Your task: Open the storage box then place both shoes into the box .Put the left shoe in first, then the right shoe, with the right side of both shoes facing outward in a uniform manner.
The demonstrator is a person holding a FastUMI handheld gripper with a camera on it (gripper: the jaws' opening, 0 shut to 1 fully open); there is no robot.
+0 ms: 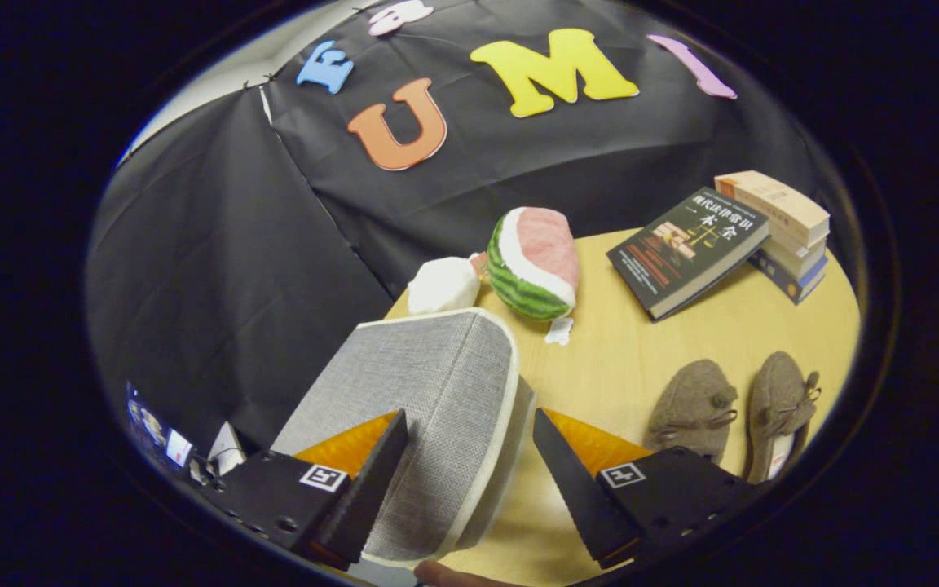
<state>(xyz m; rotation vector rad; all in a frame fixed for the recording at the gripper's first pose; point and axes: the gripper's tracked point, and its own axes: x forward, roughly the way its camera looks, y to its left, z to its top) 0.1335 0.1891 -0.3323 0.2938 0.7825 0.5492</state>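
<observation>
My gripper [465,456] has two wedge-shaped fingers [575,481] with toothed inner edges, and each dark mount block behind them, set with small screws, carries a square black-and-white marker.

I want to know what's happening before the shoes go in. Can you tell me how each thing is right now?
storage box: grey fabric, lid edge between the fingers.
gripper: open, fingers either side of the box's edge, not pressing.
shoes: side by side on the table, outside the box.
watermelon slice: lying on the table beyond the box.
dark book: leaning on the stacked books.
</observation>
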